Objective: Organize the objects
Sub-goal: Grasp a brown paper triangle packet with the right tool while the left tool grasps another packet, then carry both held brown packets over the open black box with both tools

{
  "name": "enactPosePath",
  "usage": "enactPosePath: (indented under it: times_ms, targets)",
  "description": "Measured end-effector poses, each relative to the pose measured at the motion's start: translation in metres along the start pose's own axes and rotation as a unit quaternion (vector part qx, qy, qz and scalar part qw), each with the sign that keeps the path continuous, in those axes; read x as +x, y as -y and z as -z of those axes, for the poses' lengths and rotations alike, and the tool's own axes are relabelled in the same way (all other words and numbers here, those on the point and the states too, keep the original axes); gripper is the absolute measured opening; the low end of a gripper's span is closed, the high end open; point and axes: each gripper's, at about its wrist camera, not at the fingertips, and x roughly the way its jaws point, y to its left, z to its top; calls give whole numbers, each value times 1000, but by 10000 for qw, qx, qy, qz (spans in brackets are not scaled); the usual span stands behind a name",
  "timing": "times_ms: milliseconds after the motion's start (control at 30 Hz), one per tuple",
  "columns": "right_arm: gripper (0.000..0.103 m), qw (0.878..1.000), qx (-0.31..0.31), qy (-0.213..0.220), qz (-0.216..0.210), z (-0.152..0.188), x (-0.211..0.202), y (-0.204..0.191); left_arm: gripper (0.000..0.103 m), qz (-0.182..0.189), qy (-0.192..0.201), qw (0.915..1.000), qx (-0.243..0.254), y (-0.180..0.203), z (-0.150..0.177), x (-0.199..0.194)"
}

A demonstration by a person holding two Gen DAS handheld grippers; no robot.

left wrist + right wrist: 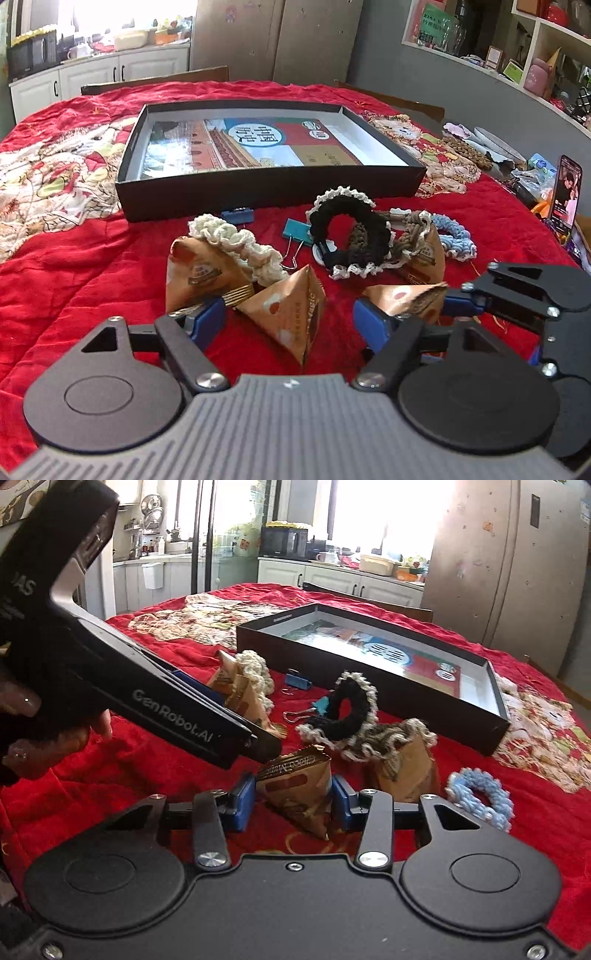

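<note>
Several brown triangular snack packets lie on the red cloth. My left gripper (290, 317) is open around one packet (286, 314); its pads stand apart from the packet. My right gripper (293, 801) has its blue pads against another packet (299, 794), which also shows in the left wrist view (404, 299). Crocheted scrunchies lie beyond: cream (236, 240), black with a white edge (349, 236), blue (480, 797). Blue binder clips (297, 230) lie between them. An open black box (266, 184) stands further back.
A phone (565, 195) stands at the table's right edge beside clutter and plates. The left gripper's body (155, 694) crosses the left of the right wrist view. Chairs, cabinets and a fridge stand behind the table.
</note>
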Motion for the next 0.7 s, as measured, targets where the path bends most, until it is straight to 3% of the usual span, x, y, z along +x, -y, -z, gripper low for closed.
enactPosePath:
  times_ms: [167, 267, 700]
  targets:
    - [41, 9998, 196, 2, 39, 4, -12, 10, 62, -93, 6, 9997, -204, -4, -1, 4]
    - [41, 9995, 308, 8, 42, 6, -16, 15, 56, -65, -5, 9995, -297, -7, -2, 4]
    - [41, 9983, 481, 298, 108, -8, -38, 26, 54, 257, -104, 9995, -140, -3, -1, -28]
